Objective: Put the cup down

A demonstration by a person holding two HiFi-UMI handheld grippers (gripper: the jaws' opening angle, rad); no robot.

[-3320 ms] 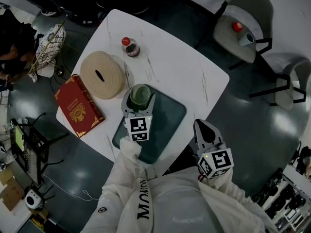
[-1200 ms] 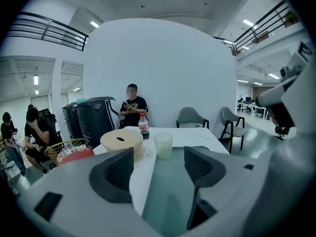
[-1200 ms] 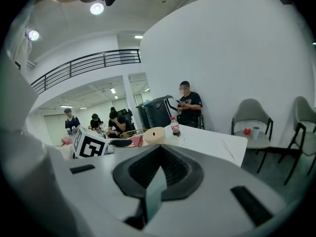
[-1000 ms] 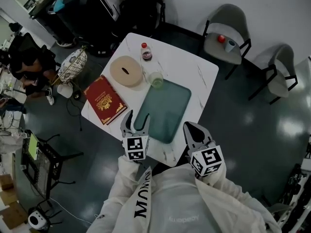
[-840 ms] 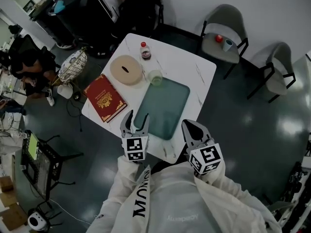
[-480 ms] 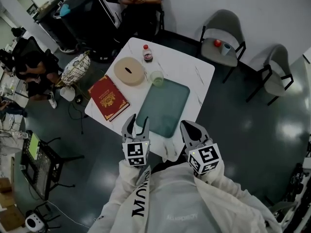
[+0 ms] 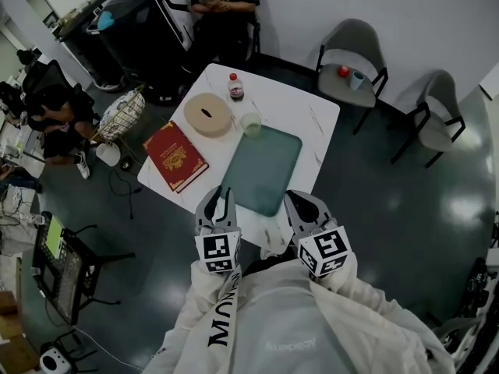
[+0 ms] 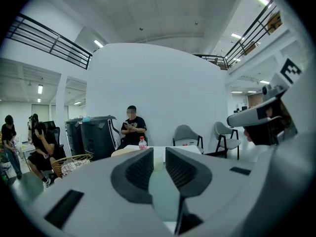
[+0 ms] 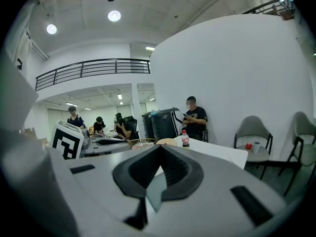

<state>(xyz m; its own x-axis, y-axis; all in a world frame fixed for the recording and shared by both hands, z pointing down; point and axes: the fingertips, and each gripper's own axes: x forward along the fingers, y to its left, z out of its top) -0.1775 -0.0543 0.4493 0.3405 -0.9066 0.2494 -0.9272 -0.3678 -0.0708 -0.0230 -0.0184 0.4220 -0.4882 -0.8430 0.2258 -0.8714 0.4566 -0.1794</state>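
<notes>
The clear cup (image 7: 251, 123) with a greenish inside stands upright on the white table (image 7: 308, 111), at the far left corner of the green mat (image 7: 263, 170). Nothing holds it. My left gripper (image 7: 217, 205) is drawn back over the table's near edge, well short of the cup. Its jaws are closing, a narrow gap still shows between them in the left gripper view (image 8: 159, 158), and nothing is in that gap. My right gripper (image 7: 300, 209) hangs beside it at the near edge, and its jaws meet at the tips (image 9: 159, 149) with nothing in them.
A red book (image 7: 175, 156), a round woven holder (image 7: 208, 114) and a red-capped bottle (image 7: 235, 87) share the table's left and far side. A wire basket (image 7: 122, 114) stands on the floor to the left. Two grey chairs (image 7: 351, 49) (image 7: 440, 123) stand right, a seated person (image 7: 222, 6) beyond.
The left gripper, which held the cup over the mat earlier, has let it go and drawn back. Over the last second its jaws have narrowed and the table looks farther away.
</notes>
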